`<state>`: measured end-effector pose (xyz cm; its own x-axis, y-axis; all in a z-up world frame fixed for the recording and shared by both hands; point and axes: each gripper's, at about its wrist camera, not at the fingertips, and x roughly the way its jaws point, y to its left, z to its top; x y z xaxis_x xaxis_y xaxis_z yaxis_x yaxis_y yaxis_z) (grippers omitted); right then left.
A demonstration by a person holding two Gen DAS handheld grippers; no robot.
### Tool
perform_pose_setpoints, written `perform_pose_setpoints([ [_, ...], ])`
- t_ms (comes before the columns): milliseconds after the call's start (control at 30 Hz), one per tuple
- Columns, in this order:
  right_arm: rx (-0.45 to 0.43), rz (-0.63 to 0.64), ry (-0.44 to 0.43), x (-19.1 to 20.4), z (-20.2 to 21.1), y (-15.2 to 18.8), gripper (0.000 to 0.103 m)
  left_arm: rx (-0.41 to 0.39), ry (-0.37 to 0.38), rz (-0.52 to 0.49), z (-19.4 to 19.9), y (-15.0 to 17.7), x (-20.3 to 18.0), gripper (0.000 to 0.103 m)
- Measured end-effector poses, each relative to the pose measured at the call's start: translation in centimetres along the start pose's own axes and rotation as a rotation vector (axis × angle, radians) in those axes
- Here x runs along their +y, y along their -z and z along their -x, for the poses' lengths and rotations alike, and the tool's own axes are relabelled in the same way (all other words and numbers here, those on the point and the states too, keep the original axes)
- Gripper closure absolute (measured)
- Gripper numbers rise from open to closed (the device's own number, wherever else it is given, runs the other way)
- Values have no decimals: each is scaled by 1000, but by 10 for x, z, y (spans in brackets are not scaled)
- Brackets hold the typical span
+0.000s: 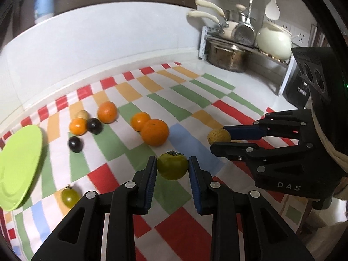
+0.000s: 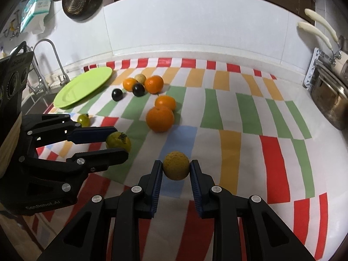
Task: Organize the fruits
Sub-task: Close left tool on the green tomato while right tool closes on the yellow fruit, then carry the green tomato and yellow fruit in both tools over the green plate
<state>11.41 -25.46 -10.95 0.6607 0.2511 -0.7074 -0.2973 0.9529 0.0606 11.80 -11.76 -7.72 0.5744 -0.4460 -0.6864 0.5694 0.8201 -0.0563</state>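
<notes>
My left gripper [image 1: 173,166] is shut on a green tomato [image 1: 172,165] with a stem, just above the checked cloth; it also shows in the right wrist view [image 2: 118,143]. My right gripper [image 2: 176,167] is shut on a yellow speckled fruit [image 2: 176,165], which also shows in the left wrist view [image 1: 218,136]. Several oranges [image 1: 154,131], two dark plums [image 1: 75,144], a small tan fruit [image 1: 82,114] and a second green tomato [image 1: 70,196] lie on the cloth. A lime-green plate [image 1: 19,165] lies at the left.
A dish rack with a steel pot [image 1: 227,57], pans and a cream pot [image 1: 274,40] stands at the back right. A sink tap [image 2: 54,58] is at the left beyond the plate. A white tiled wall [image 2: 195,21] runs behind the cloth.
</notes>
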Motion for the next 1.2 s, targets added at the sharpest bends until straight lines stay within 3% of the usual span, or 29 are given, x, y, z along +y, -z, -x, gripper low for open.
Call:
perform_pose_setpoints([
  [467,-120,30,-32,45,32,-22,76,-111,-146,114,68,5,30,74],
  [1200,-253,146,-199,130,44,-75,76,-238,-398,270,152,17,94,74],
])
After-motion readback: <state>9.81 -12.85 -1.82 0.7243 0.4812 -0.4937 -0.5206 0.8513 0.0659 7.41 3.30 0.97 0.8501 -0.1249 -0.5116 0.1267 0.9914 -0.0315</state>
